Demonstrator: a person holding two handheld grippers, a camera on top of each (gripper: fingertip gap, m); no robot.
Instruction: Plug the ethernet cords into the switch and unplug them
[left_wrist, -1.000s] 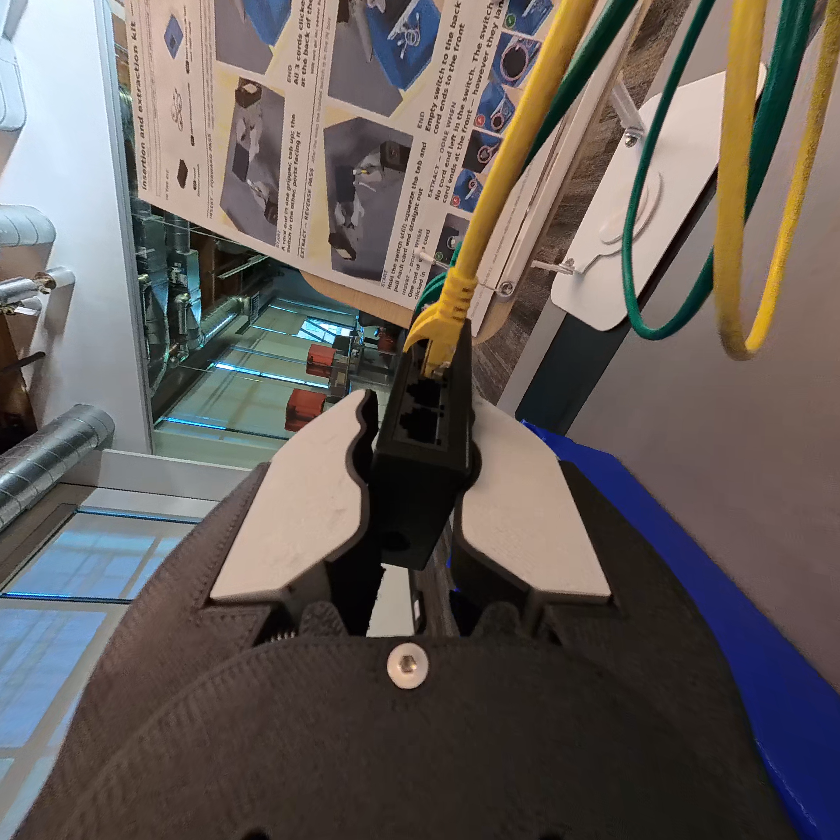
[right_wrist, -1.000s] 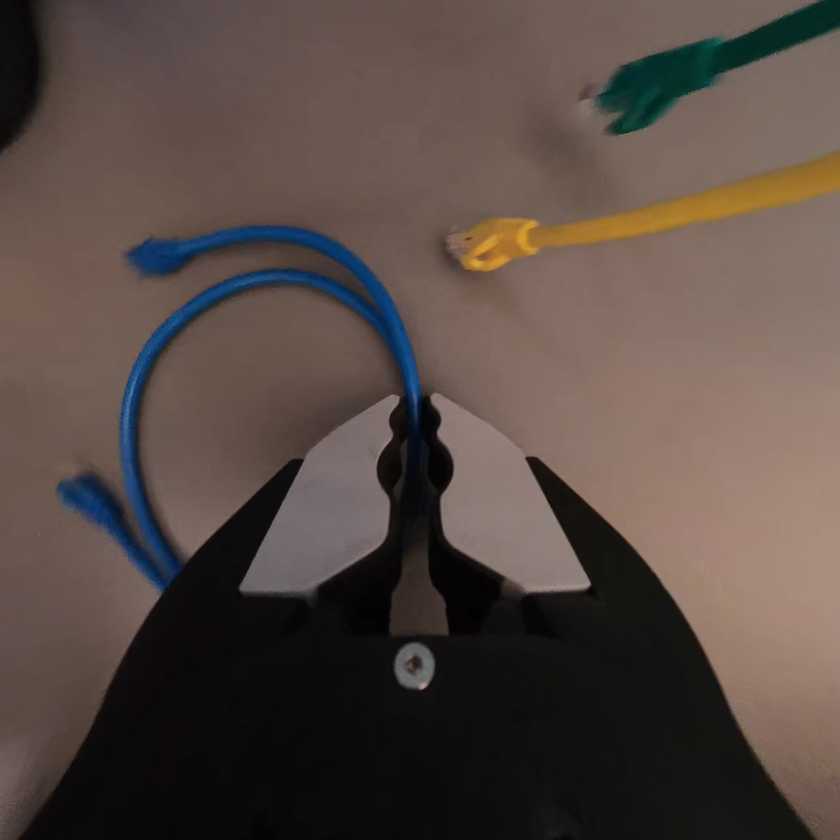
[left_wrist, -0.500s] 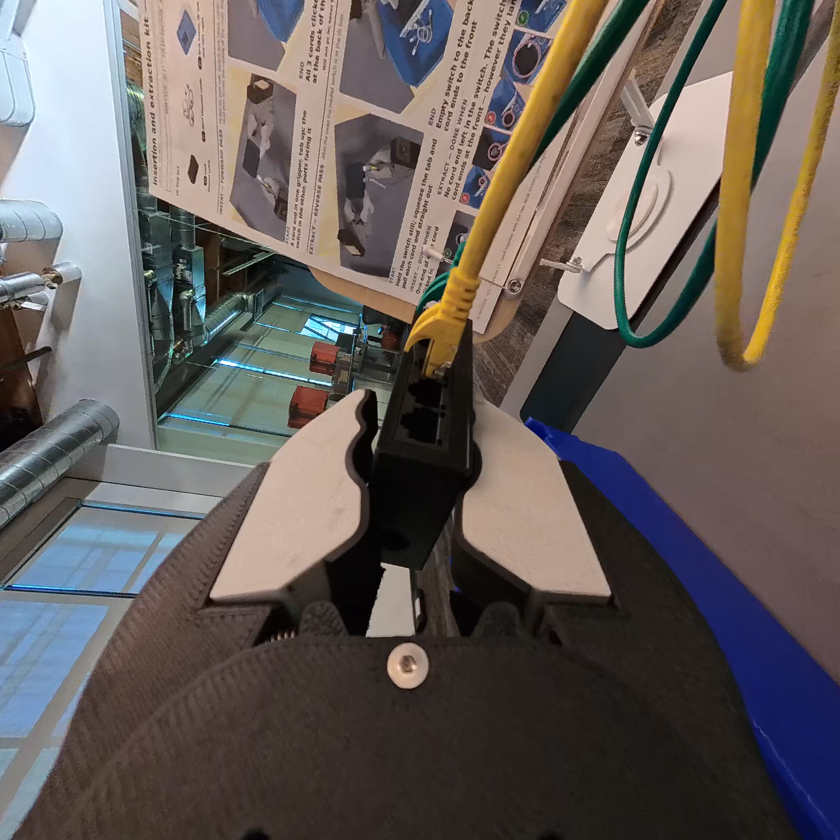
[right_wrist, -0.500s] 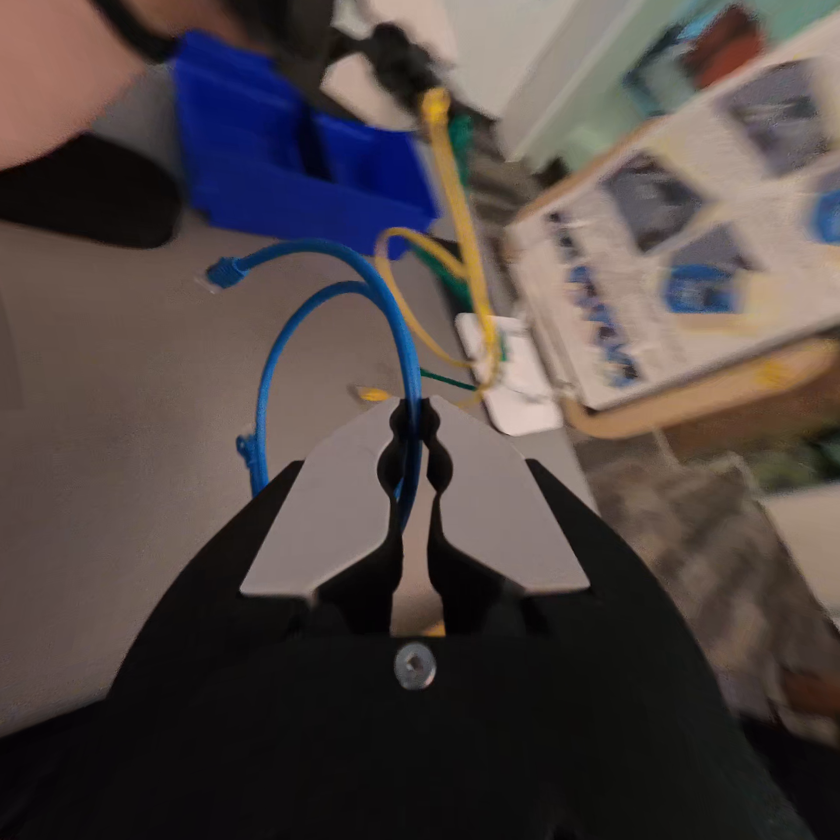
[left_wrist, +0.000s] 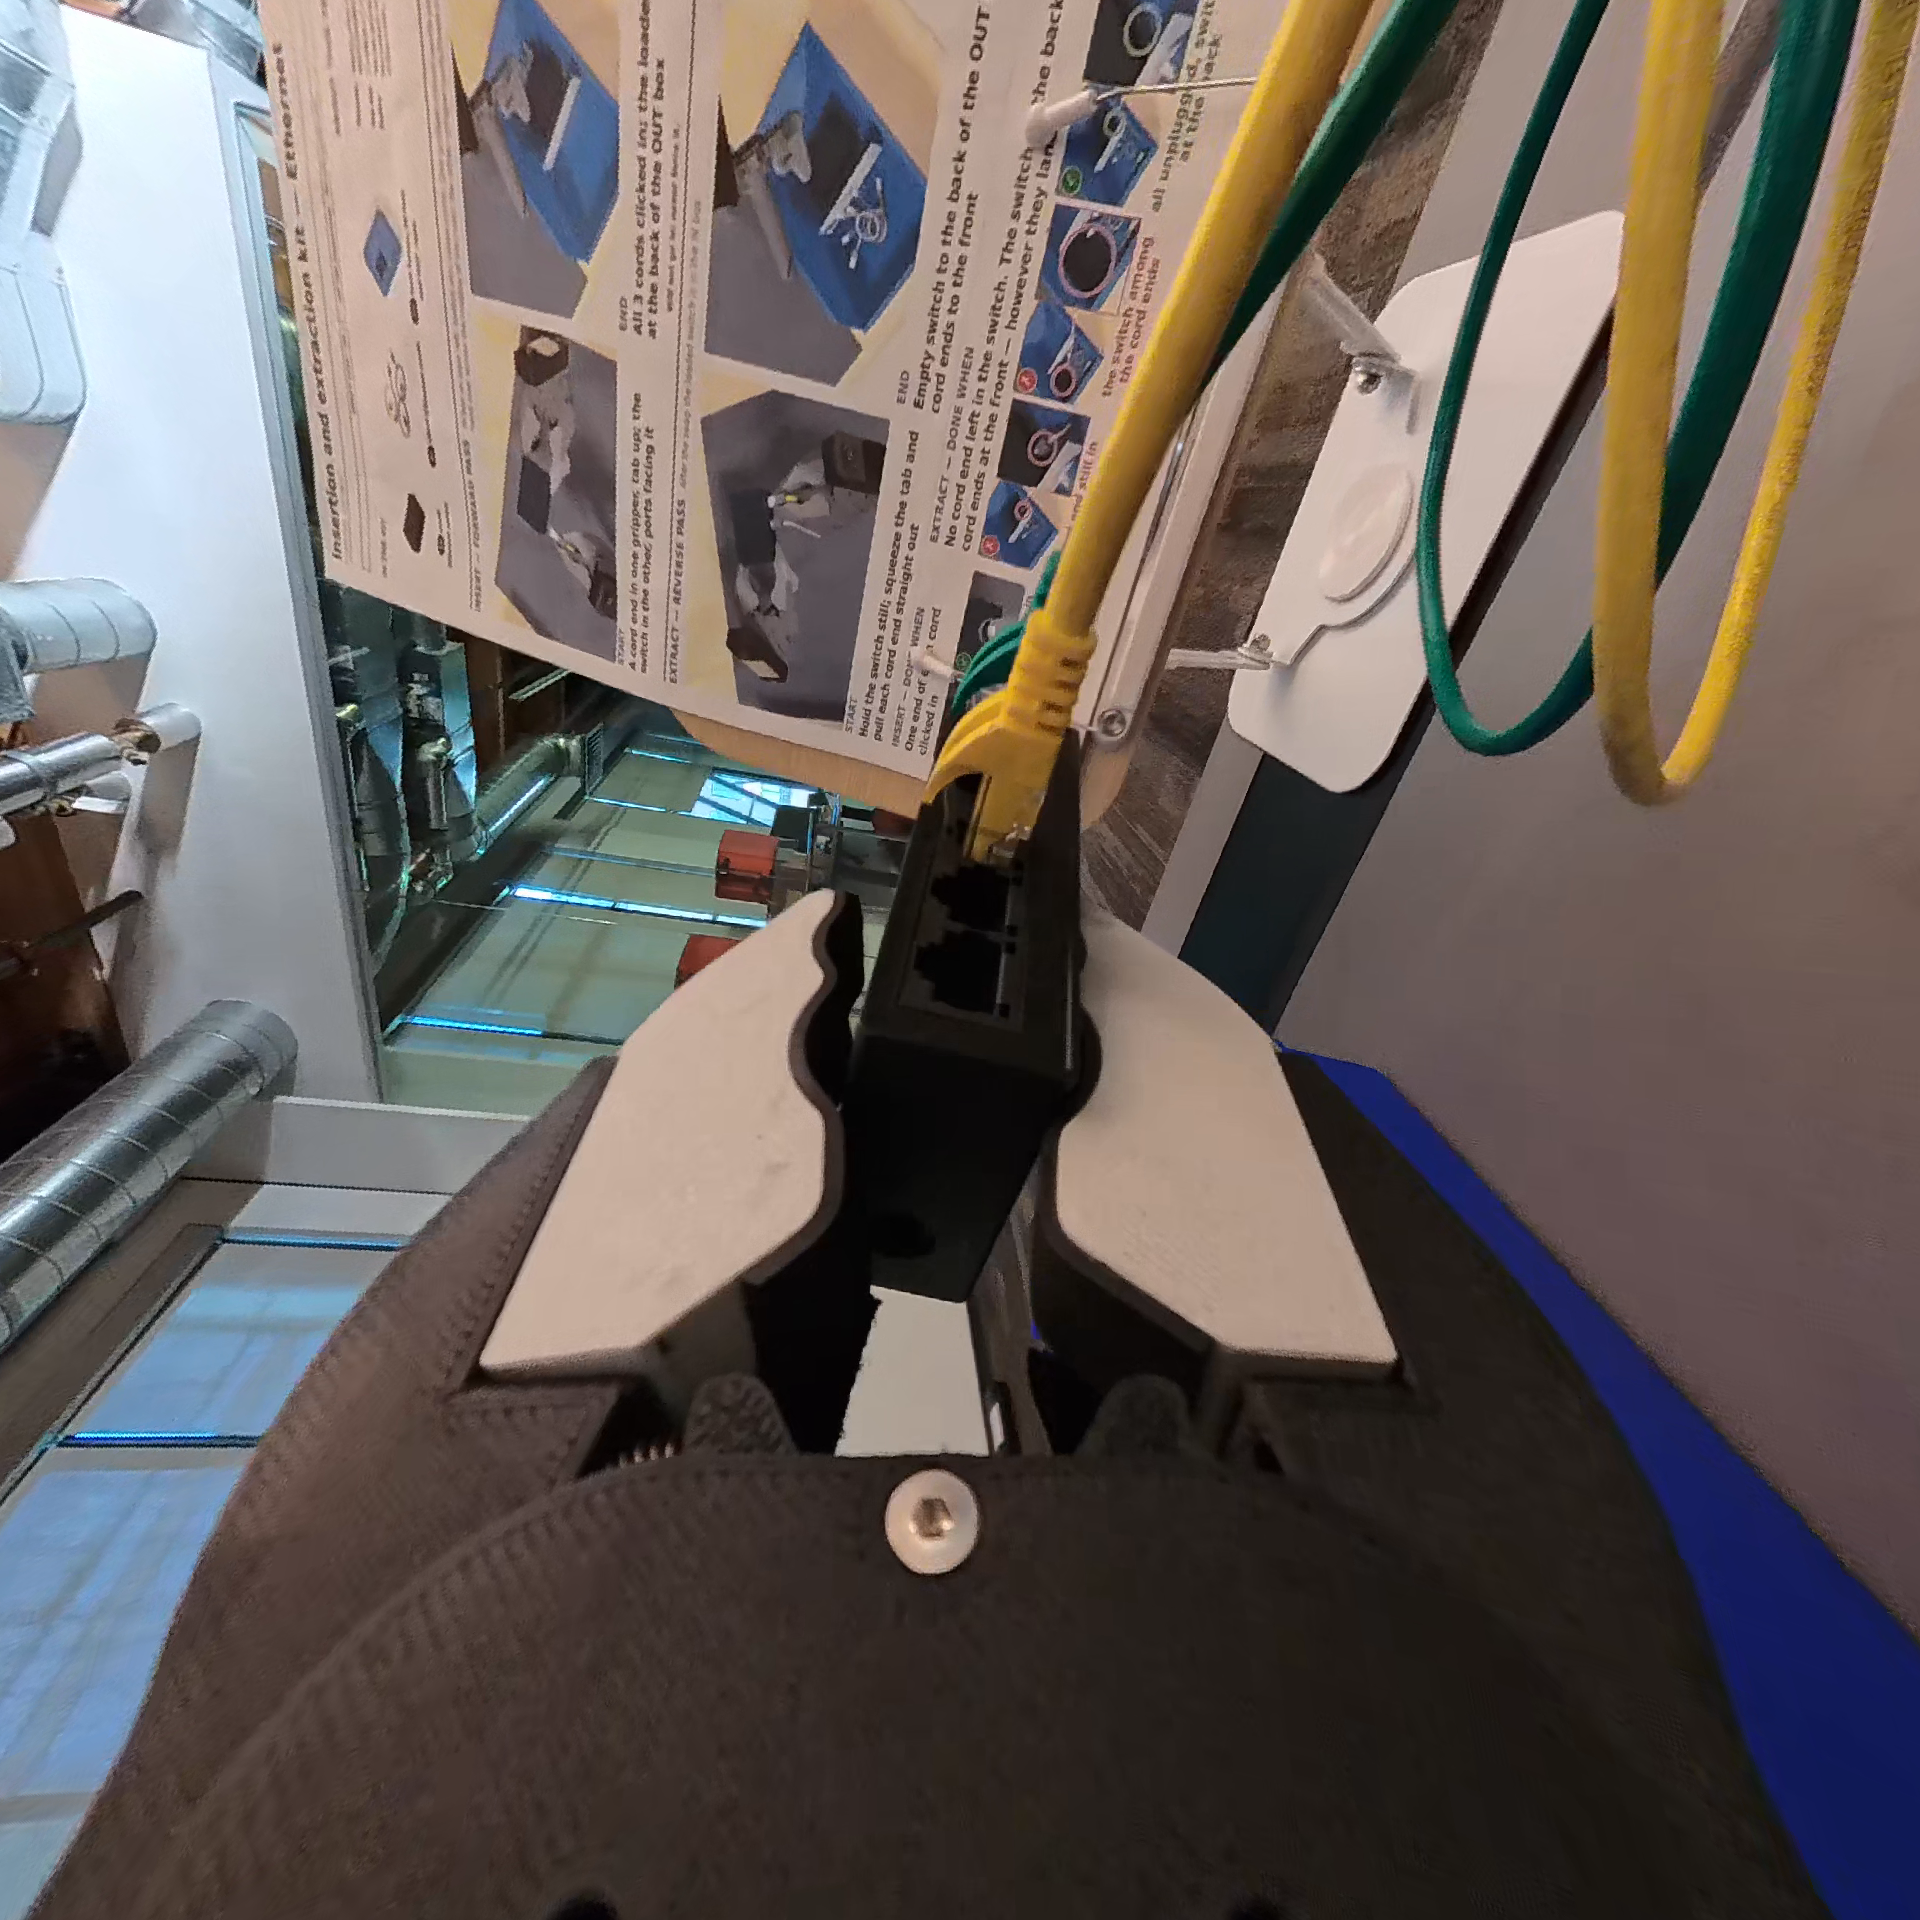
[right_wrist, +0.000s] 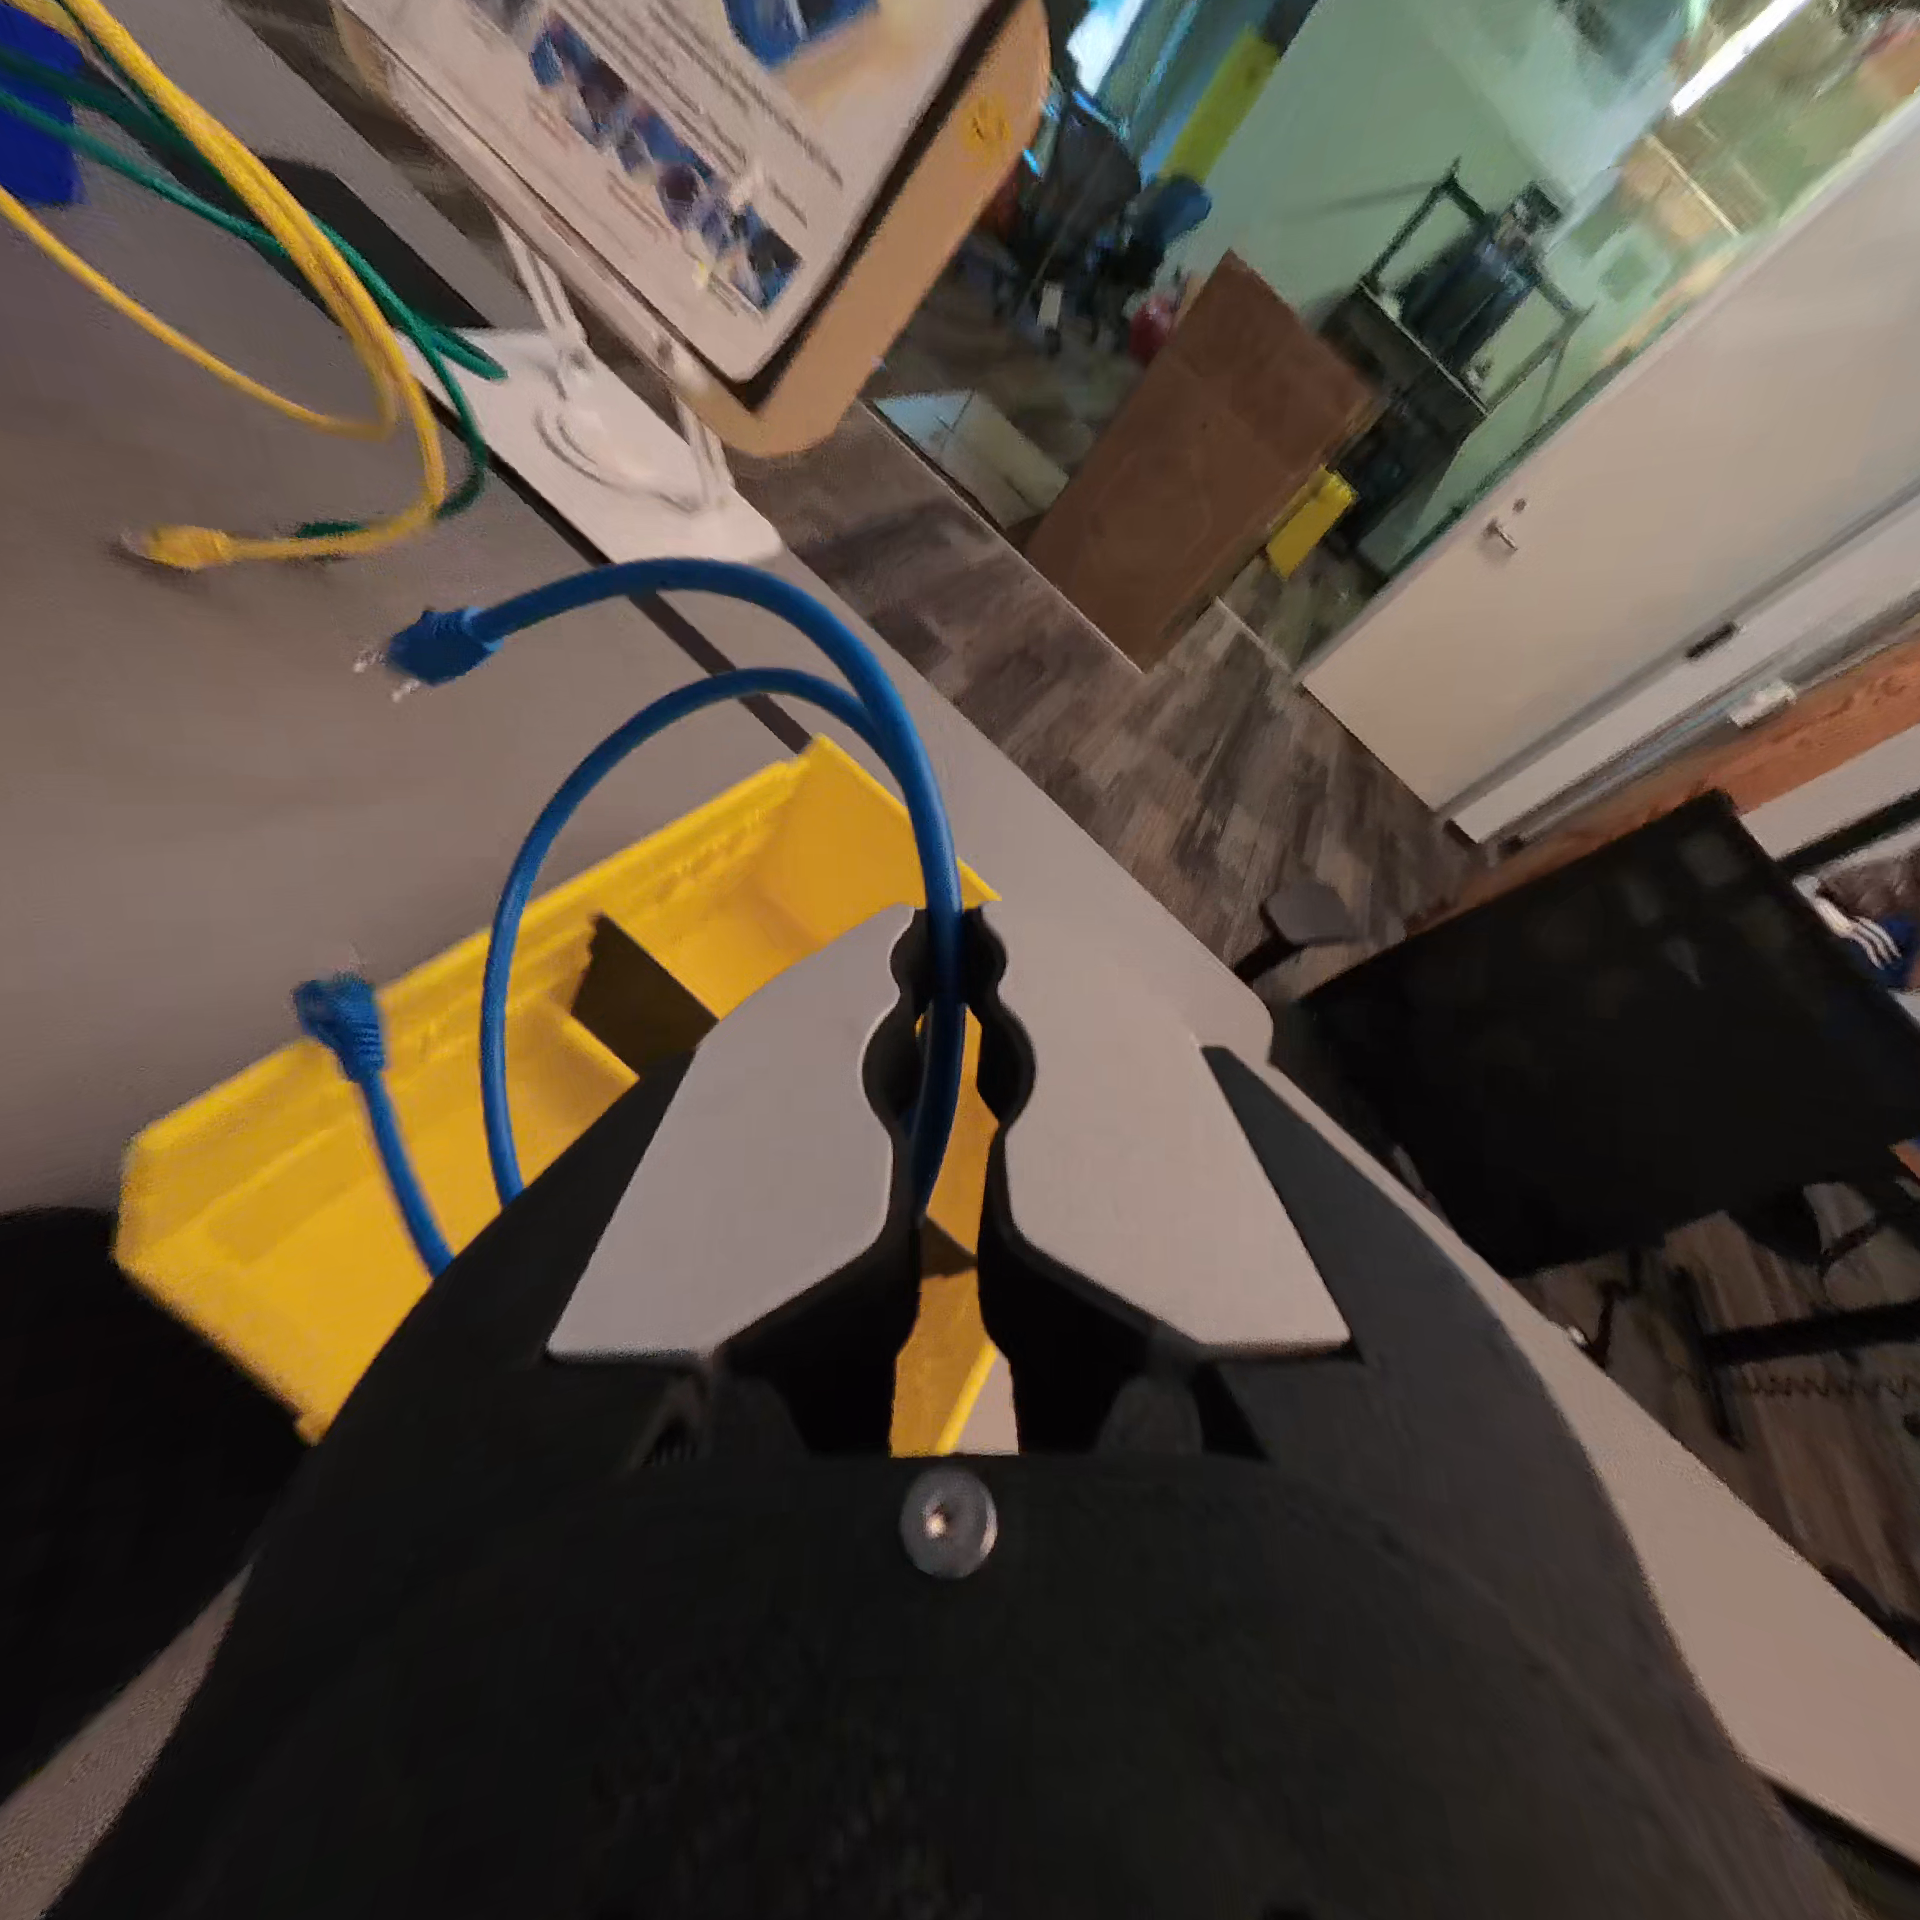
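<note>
The left gripper (left_wrist: 961, 997) clamps the switch (left_wrist: 971, 997). The yellow cord (left_wrist: 1132, 468) occupies 1 port; 2 ports show empty. The right gripper (right_wrist: 940, 935) pinches the blue cord (right_wrist: 717, 592) mid-length, above the yellow bin (right_wrist: 312, 1174). Insertion appears incomplete.

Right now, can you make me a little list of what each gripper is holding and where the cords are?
left gripper: shut on switch
right gripper: shut on blue cord, both its plugs hanging free
yellow cord: plugged into switch, far port
green cord: loops beside yellow cord; its plug hidden
nearer switch ports: two open
yellow bin: on table, under the blue cord
</note>
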